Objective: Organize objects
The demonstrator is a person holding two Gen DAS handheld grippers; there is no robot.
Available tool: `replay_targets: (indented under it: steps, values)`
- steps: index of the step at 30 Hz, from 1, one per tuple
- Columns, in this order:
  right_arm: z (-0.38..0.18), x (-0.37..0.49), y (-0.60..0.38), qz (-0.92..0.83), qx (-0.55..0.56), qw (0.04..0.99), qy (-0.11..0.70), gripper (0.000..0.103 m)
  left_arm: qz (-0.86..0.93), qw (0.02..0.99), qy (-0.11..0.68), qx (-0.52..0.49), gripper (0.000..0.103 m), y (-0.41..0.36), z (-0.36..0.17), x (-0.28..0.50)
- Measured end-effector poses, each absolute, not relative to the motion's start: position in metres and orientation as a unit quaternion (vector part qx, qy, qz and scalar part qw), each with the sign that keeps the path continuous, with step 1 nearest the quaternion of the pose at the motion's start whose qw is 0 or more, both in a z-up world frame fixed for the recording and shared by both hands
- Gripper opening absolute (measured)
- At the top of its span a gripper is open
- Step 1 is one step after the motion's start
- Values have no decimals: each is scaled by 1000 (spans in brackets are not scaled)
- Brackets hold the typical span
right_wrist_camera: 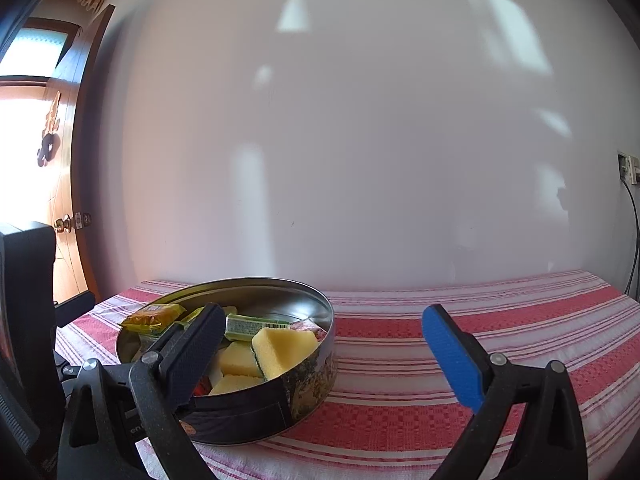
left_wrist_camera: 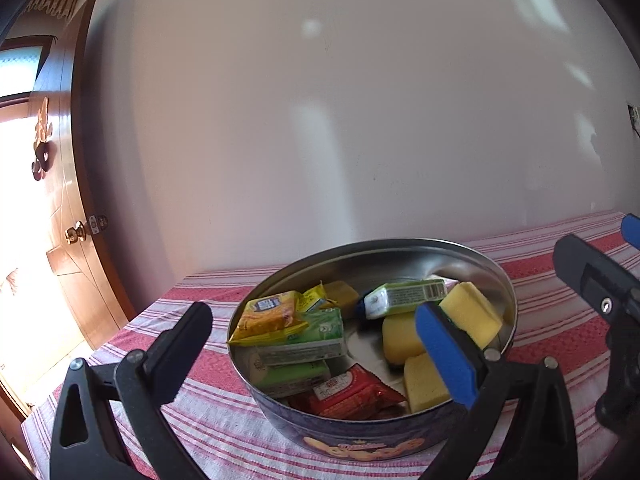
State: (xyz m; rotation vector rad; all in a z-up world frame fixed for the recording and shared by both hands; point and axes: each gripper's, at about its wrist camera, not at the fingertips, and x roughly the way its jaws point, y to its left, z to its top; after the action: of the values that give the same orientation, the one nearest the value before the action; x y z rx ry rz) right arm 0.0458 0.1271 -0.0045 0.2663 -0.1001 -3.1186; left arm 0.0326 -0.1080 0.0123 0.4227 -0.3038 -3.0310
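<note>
A round metal cookie tin [left_wrist_camera: 472, 256] [right_wrist_camera: 308, 364] stands on the striped cloth, filled with yellow sponges [left_wrist_camera: 474, 314] [right_wrist_camera: 284, 346], green boxes [left_wrist_camera: 304, 340] [right_wrist_camera: 250, 326], a yellow snack packet [left_wrist_camera: 270, 316] [right_wrist_camera: 154, 316] and a red packet [left_wrist_camera: 352, 394]. My left gripper [left_wrist_camera: 316, 342] is open, its fingers spread on either side of the tin, nothing held. My right gripper [right_wrist_camera: 324, 344] is open too, to the right of the tin, its left finger over the tin's near edge. The right gripper's body [left_wrist_camera: 596, 284] shows at the right of the left wrist view.
A table with a red and white striped cloth [right_wrist_camera: 460, 344] [left_wrist_camera: 192, 420] runs up to a plain white wall. A wooden door with a brass knob [left_wrist_camera: 76, 234] is at the left. A wall socket with a cable [right_wrist_camera: 630, 168] is at the far right.
</note>
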Motion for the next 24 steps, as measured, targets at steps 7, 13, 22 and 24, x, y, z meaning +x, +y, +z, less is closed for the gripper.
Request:
replay_targets:
  steps: [7, 13, 22, 24]
  values:
    - [-4, 48, 127, -996, 85, 5, -32, 100, -986, 46, -83, 137, 103, -116, 15, 35]
    - [-3, 51, 125, -996, 79, 12, -29, 100, -988, 43, -73, 130, 103, -119, 17, 40]
    - [-2, 48, 124, -996, 84, 11, -29, 100, -988, 26, -35, 147, 103, -131, 15, 35]
    - [-2, 49, 124, -996, 84, 13, -28, 100, -987, 30, -33, 152, 103, -132, 15, 33]
